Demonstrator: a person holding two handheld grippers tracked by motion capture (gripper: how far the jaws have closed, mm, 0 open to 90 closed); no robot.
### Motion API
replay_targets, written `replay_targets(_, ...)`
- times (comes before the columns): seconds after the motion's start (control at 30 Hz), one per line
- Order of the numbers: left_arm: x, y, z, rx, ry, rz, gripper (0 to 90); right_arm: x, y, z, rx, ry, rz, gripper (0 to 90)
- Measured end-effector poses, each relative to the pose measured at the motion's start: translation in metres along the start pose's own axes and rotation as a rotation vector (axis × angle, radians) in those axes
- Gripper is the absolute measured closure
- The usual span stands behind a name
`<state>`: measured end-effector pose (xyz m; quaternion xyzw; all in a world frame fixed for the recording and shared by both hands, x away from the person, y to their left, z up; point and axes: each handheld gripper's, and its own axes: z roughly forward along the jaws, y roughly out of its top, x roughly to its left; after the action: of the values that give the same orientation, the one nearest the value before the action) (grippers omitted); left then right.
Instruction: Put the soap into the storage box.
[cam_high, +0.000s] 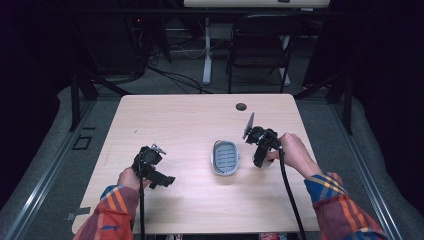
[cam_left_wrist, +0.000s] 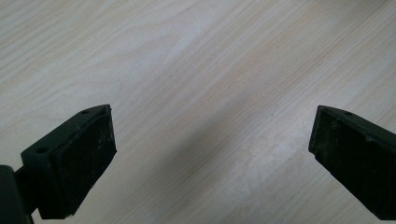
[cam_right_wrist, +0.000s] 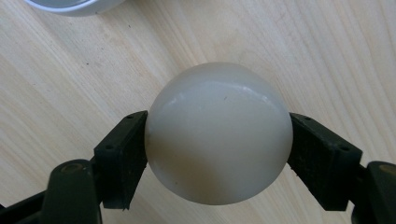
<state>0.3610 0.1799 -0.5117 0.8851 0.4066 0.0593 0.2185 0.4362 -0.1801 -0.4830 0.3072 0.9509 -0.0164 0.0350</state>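
My right gripper (cam_right_wrist: 217, 140) is shut on a smooth white rounded object (cam_right_wrist: 219, 126), one pad pressed on each of its sides, held just above the wood. In the high view the right gripper (cam_high: 260, 160) hangs just right of a small grey slotted dish (cam_high: 225, 157) that lies near the middle of the table. A curve of that dish's rim (cam_right_wrist: 70, 5) peeks in at the top left of the right gripper view. My left gripper (cam_high: 159, 172) rests at the table's front left. Its jaws stand wide apart in the left gripper view (cam_left_wrist: 212, 140), with bare wood between them.
The light wooden table (cam_high: 190, 120) has a round cable hole (cam_high: 241, 106) near its far edge. Behind the table stand a black chair (cam_high: 260, 45) and a white desk leg (cam_high: 206, 50), with cables on the floor.
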Motion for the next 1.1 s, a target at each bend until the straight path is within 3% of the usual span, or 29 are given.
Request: replay_targets(1.1,0.000,0.000,0.000,0.007,0.000,0.005,1.0,0.018,0.047,-0.028,-0.024,-0.010,-0.081,24.4)
